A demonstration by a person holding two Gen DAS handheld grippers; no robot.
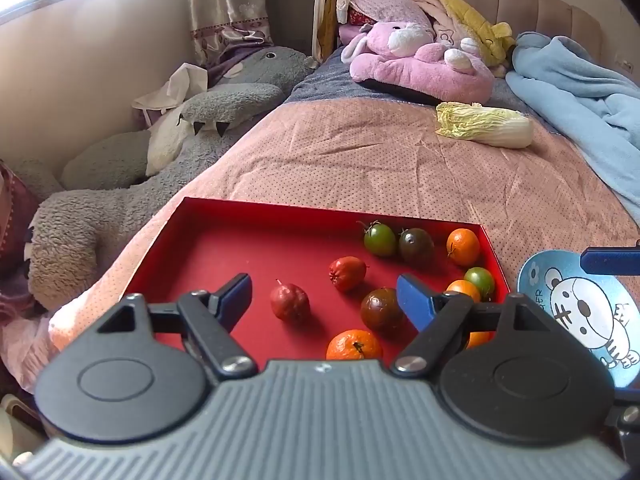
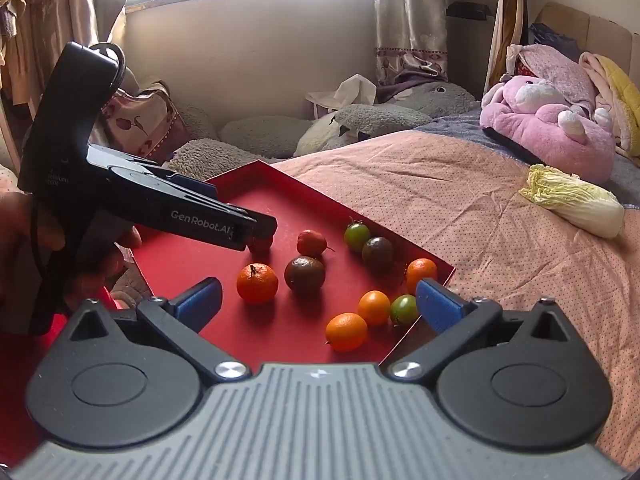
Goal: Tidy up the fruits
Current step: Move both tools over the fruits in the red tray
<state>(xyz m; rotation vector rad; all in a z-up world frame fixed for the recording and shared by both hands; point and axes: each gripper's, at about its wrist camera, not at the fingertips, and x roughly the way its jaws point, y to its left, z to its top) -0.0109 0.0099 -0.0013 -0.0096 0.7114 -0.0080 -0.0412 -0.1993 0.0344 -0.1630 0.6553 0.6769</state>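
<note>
A red tray (image 1: 224, 240) (image 2: 260, 184) lies on the bed with several small fruits: oranges (image 1: 354, 345) (image 2: 257, 283), dark and green tomatoes (image 1: 380, 308) (image 2: 305, 274) and small red fruits (image 1: 289, 303) (image 2: 311, 243). My left gripper (image 1: 324, 296) is open and empty, low over the tray's near side, with a red fruit between its fingers' line. It also shows in the right wrist view (image 2: 256, 236), over the tray's left part. My right gripper (image 2: 318, 300) is open and empty above the tray's near corner; one blue fingertip (image 1: 608, 260) shows in the left wrist view.
A blue plate with a cartoon bear (image 1: 580, 312) sits right of the tray. A napa cabbage (image 1: 486, 124) (image 2: 576, 200) lies farther up the pink bedspread. Pink plush toy (image 1: 420, 60), blue blanket (image 1: 580, 92) and grey plush toy (image 1: 120, 184) border the bed.
</note>
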